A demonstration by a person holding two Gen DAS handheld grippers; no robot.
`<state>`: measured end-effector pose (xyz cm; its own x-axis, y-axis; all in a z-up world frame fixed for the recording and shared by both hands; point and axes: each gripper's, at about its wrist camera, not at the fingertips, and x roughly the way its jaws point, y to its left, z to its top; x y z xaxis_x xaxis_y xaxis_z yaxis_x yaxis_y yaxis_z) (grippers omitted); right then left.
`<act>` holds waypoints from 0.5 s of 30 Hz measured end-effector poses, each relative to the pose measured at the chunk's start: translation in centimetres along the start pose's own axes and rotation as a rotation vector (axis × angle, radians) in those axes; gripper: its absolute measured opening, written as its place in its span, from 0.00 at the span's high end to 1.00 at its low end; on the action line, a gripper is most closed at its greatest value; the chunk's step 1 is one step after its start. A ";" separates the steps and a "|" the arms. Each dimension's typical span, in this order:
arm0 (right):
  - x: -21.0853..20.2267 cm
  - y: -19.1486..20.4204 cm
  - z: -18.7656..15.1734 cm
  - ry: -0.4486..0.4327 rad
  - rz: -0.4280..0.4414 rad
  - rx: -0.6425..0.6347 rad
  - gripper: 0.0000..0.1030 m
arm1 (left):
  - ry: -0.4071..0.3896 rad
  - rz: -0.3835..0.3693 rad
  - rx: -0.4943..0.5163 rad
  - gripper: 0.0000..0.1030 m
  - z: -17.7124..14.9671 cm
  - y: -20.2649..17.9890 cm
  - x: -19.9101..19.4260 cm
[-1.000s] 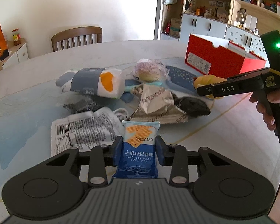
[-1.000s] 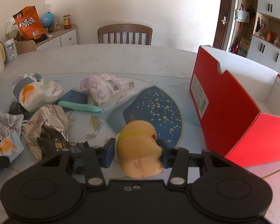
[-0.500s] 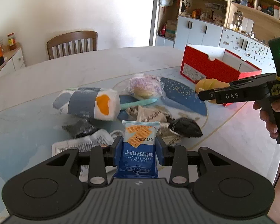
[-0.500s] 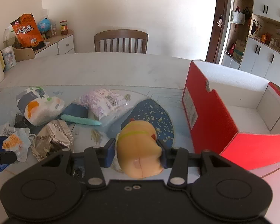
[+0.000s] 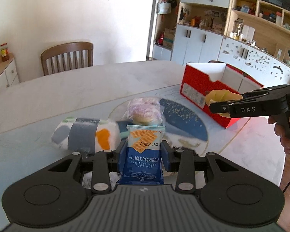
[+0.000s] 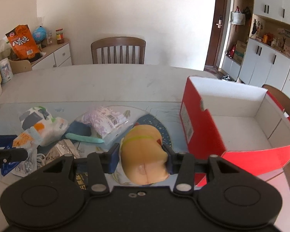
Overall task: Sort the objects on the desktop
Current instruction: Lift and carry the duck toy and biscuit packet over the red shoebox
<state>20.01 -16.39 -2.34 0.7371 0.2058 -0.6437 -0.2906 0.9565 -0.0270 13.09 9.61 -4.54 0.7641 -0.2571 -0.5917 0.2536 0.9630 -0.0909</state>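
**Both tongs lifted with their catches, red box now open to view**

The left tongs (image 5: 143, 151) are clamped on a blue packet of soda biscuits (image 5: 144, 150), its printed end pointing away from the camera, pads pressing both long edges. The right tongs (image 6: 143, 153) are closed partway around a soft yellow toy (image 6: 144, 154), which fills the gap between the pads.

Compared with a second ago, both have risen off the surface (image 6: 98, 83). In the left wrist view the white printed wrapper and the crumpled brown packet that lay just ahead of the biscuits have dropped out of sight behind the tongs, and the biscuit packet now overlaps the white pack with the orange patch (image 5: 87, 137) and the purple-printed bag (image 5: 144, 110) farther back. The grip on each item is unchanged.

In the right wrist view the red box (image 6: 199, 133) earlier showed mostly its outer side; now its white inside is seen from above, and the toy sits just left of its near corner, over the dark blue speckled patch (image 6: 154, 121). The teal stick (image 6: 83, 138) and the brown crumpled packet (image 6: 61, 150) remain on the surface to the left. From the left wrist view, the right tongs (image 5: 215, 104) hold the toy in front of the box's labelled side, with the person's hand (image 5: 284, 135) on the handle.
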 end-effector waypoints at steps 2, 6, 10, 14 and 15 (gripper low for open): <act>-0.7 -0.2 0.3 -0.007 -0.001 0.008 0.56 | 0.001 -0.012 0.001 0.66 0.6 -0.2 0.0; -1.8 -0.7 0.9 -0.018 -0.007 0.015 0.56 | 0.009 -0.048 -0.024 0.66 2.1 -0.9 -0.1; -2.5 -1.4 1.2 -0.029 -0.012 0.032 0.56 | -0.015 -0.053 0.018 0.65 3.5 -2.8 -0.2; -3.1 -2.6 1.3 -0.041 0.000 0.045 0.56 | -0.034 -0.052 0.025 0.66 4.7 -4.4 0.2; -3.2 -3.1 1.3 -0.044 0.006 0.045 0.56 | -0.037 -0.049 0.023 0.65 5.0 -4.9 0.4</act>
<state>19.32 -19.73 0.80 0.7621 0.2191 -0.6092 -0.2677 0.9634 0.0117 15.12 4.39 -0.28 0.7715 -0.3074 -0.5570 0.3049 0.9471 -0.1004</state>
